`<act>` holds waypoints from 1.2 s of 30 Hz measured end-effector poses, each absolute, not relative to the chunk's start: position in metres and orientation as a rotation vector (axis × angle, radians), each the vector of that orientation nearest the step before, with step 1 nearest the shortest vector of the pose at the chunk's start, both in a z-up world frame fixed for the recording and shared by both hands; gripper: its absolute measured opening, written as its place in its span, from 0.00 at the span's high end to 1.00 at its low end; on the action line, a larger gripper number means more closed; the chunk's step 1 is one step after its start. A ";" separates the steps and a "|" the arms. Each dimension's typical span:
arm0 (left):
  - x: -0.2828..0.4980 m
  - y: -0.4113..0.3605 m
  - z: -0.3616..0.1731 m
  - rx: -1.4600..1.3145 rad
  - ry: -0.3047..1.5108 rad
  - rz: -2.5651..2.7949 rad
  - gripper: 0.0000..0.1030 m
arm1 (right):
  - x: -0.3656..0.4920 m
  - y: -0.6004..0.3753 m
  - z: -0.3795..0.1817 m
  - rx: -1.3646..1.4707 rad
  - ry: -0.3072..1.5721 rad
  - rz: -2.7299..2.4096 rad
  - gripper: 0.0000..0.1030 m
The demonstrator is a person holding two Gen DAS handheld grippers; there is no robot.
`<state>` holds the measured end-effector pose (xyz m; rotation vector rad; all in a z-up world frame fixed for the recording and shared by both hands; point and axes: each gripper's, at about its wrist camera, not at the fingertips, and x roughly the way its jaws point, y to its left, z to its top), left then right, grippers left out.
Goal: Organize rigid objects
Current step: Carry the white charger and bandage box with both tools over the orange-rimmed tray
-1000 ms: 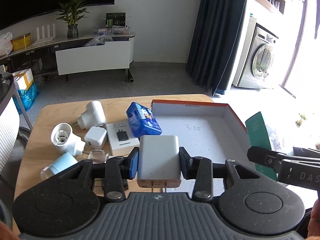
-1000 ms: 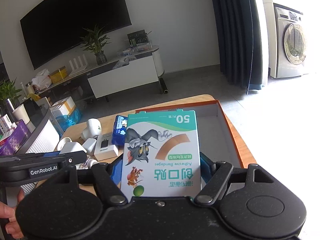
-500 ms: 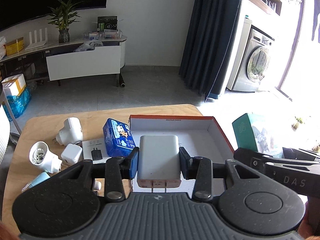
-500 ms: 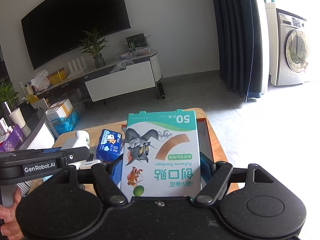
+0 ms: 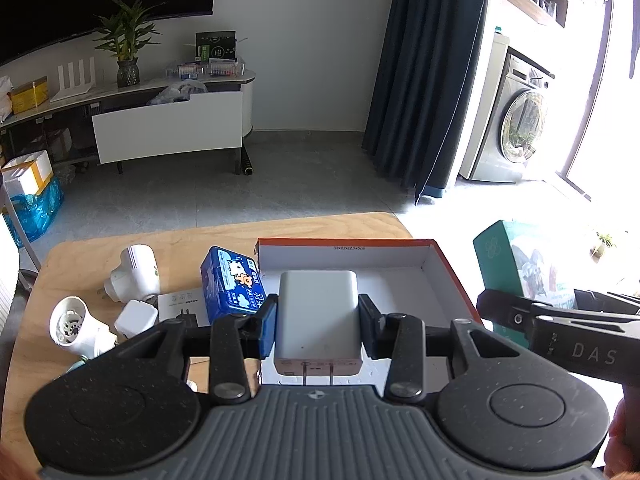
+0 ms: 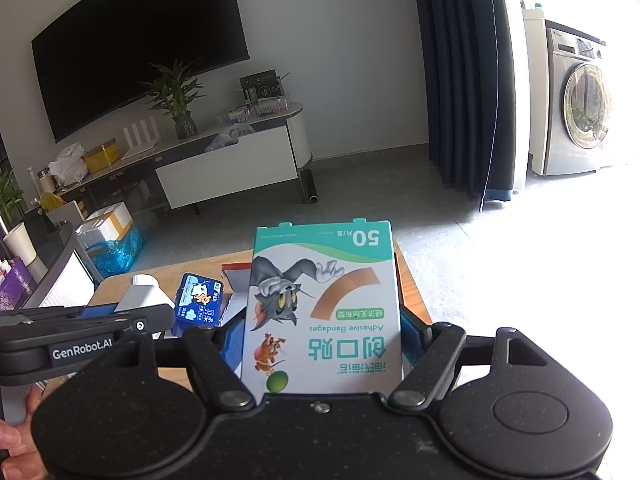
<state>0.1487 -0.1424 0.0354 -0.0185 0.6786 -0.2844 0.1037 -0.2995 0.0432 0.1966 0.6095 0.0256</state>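
A: Status? Box (image 5: pixel 448 276) looks bare.
B: Yes. Left tool (image 5: pixel 318 322) clamped on charger (image 5: pixel 318 312) above box; right tool (image 6: pixel 322 334) clamped on bandage pack (image 6: pixel 324 304) beside it.
A: Left?
B: Tissue pack (image 5: pixel 232 284), plugs (image 5: pixel 134 272) on bench (image 5: pixel 80 264), left of box.

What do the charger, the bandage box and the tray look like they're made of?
Charger: probably matte plastic, with a smooth pale grey shell, rounded edges and metal prongs at its near end.
Bandage box: printed cardboard, slightly glossy, with flat panels, sharp folds and a tab along the far edge.
Tray: likely paperboard, with thin straight walls, orange outside and dull white inside.
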 end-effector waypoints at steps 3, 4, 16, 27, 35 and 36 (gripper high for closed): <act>0.152 -0.144 0.035 -0.018 0.682 -0.288 0.60 | 0.107 -0.298 0.041 0.191 0.616 0.023 0.15; 0.153 -0.144 0.034 -0.018 0.683 -0.288 0.60 | 0.107 -0.298 0.040 0.191 0.618 0.023 0.15; 0.162 -0.149 0.025 -0.021 0.712 -0.299 0.60 | 0.124 -0.294 0.035 0.181 0.648 0.015 0.15; 0.172 -0.151 0.014 -0.028 0.743 -0.303 0.60 | 0.140 -0.292 0.026 0.170 0.687 0.020 0.15; 0.178 -0.153 0.008 -0.030 0.757 -0.304 0.60 | 0.153 -0.291 0.020 0.164 0.709 0.014 0.15; 0.179 -0.153 0.007 -0.031 0.759 -0.304 0.60 | 0.154 -0.290 0.018 0.163 0.711 0.013 0.15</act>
